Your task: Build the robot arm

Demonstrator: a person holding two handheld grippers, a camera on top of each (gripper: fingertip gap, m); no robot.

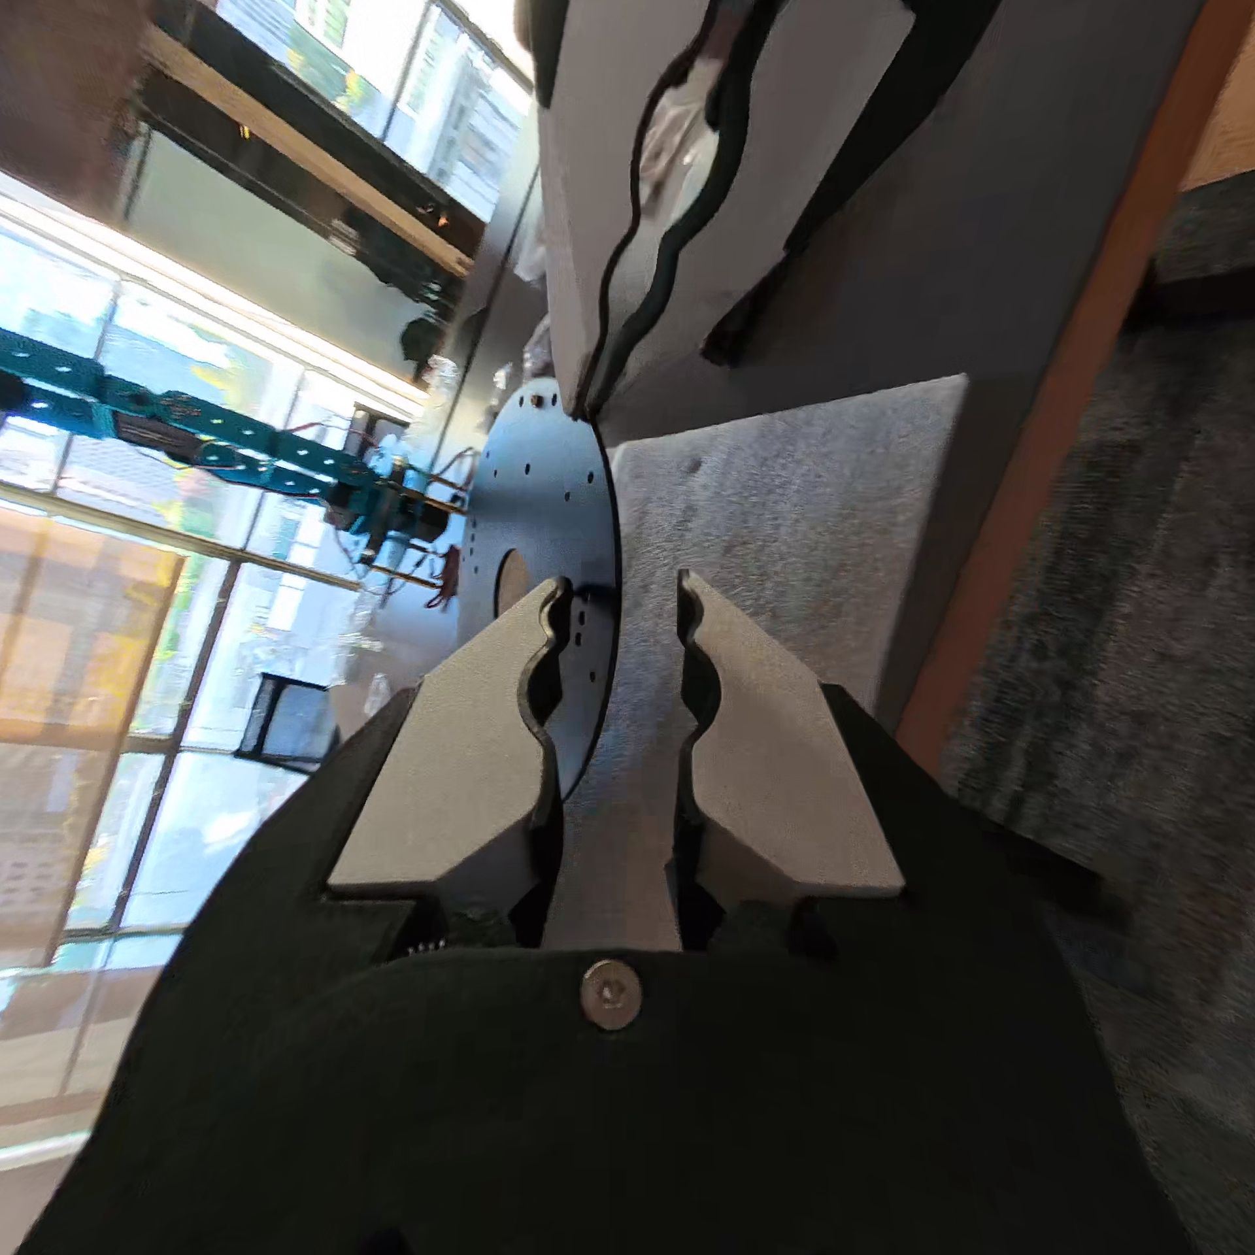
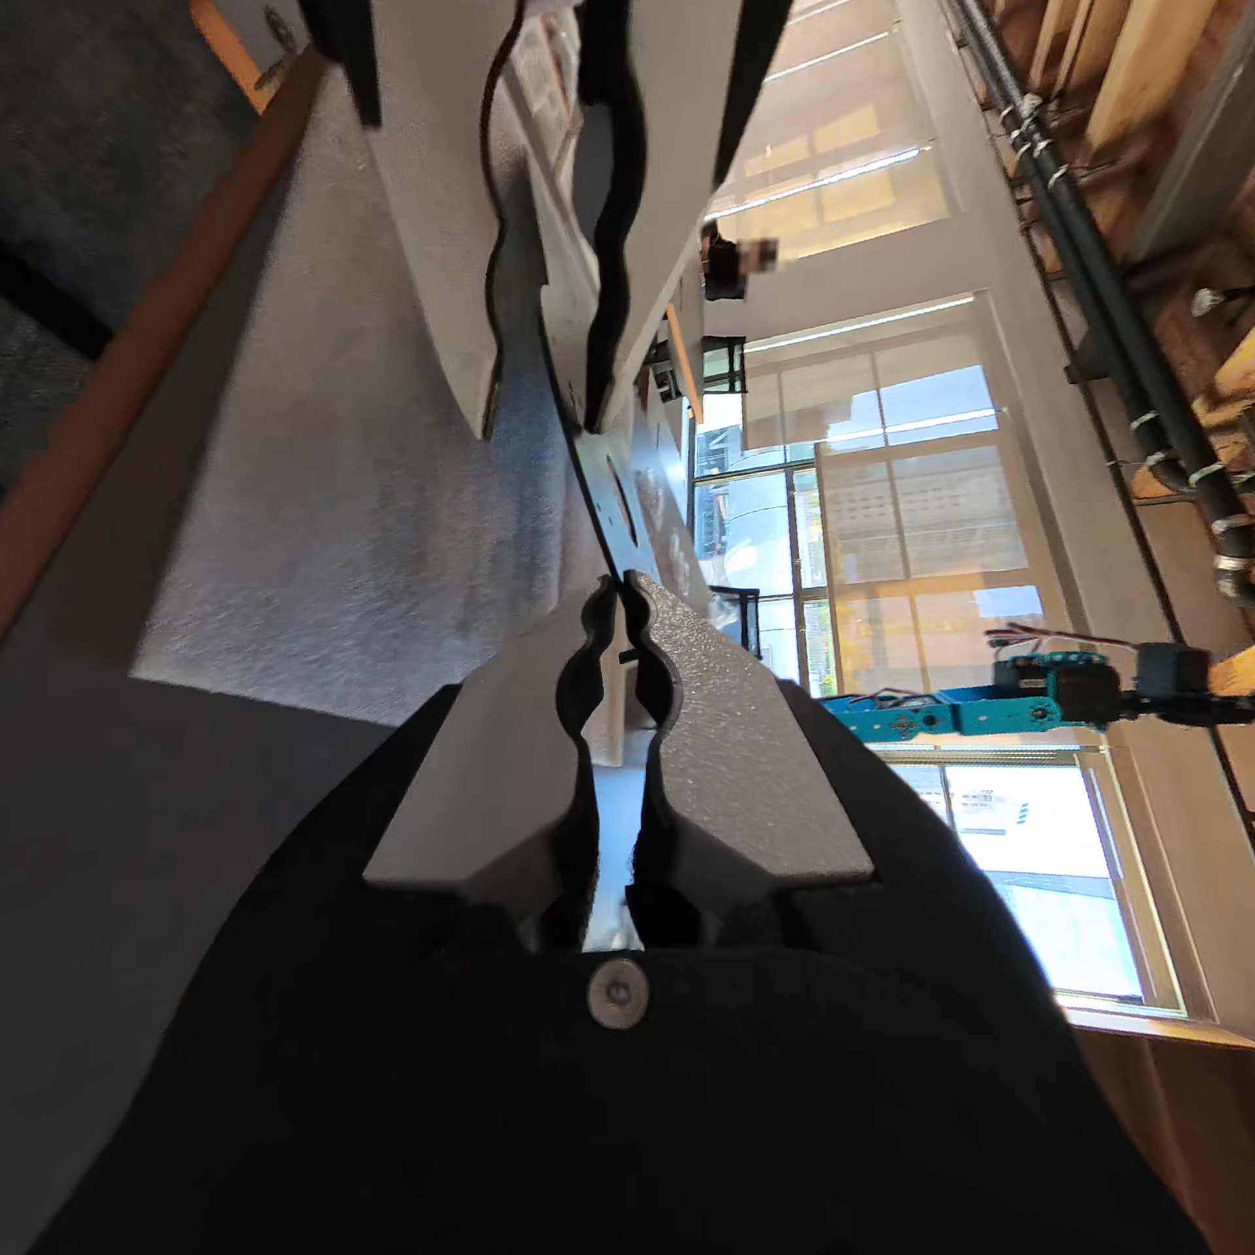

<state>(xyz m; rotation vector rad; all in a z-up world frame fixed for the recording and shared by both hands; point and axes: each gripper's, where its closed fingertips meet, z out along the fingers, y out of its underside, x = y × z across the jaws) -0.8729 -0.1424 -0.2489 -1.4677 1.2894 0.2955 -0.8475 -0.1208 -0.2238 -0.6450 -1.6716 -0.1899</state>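
A round black plate [image 1: 543, 516] with small holes carries a teal toy robot arm [image 1: 292, 462] and stands tilted on edge over a grey felt mat [image 1: 801, 543]. My left gripper [image 1: 621, 584] is open, and the plate's rim lies between its jaws. My right gripper [image 2: 614, 584] is shut on the plate's [image 2: 611, 502] opposite rim. In the left wrist view the right gripper [image 1: 584, 407] pinches the far rim. In the right wrist view the left gripper [image 2: 538, 428] straddles the plate, and the teal arm [image 2: 1019, 706] sticks out to the right.
The felt mat [image 2: 339, 543] lies on a dark grey table [image 1: 985, 339] with an orange-brown edge [image 1: 1059, 407]. Dark carpet [image 1: 1120, 679] lies beyond it. Large windows [image 2: 917, 509] and ceiling pipes [image 2: 1100, 285] fill the background. One gripper's finger ends stand about 5 centimetres off the other's.
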